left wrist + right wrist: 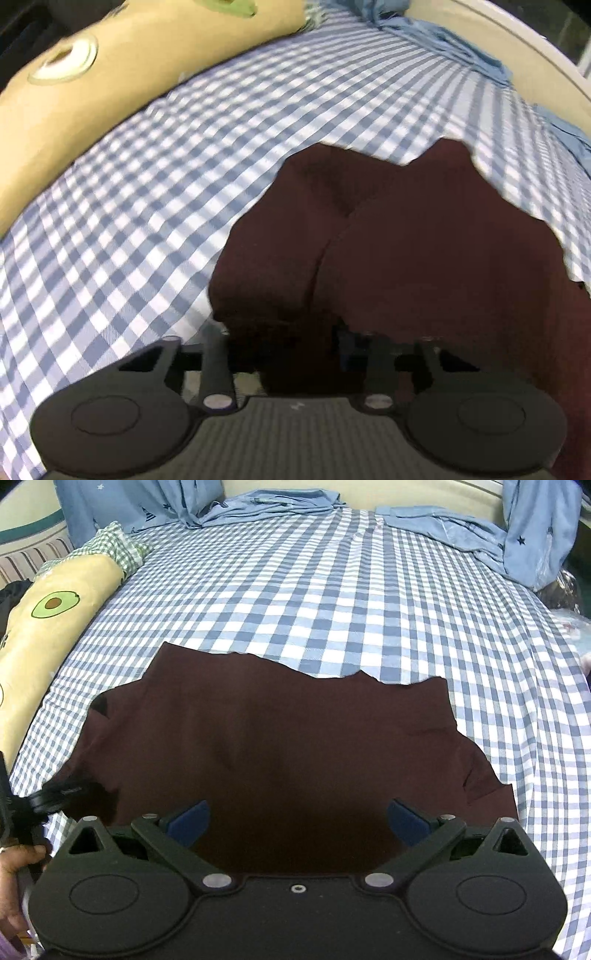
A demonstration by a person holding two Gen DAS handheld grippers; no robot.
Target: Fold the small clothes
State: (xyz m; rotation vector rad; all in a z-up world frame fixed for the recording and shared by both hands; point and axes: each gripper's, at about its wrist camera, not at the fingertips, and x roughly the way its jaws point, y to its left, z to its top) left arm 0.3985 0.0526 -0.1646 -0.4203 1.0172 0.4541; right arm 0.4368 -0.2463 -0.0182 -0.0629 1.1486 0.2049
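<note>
The maroon garment (273,746) lies spread on the checked bed (332,590), probably so its edges can be lifted and folded over; the left claw (295,354) points steeply down with its arms drawn in and cloth bunched between them, apparently pinching the near left edge; the right claw (297,821) hangs above the garment's near middle, blue pads (188,821) spread wide, holding nothing; an avocado pillow (55,605) lies alongside.

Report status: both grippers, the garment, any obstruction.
Left gripper shut on maroon garment, edge bunched. Right gripper open above it. Garment on checked sheet. No obstruction seen.
</note>
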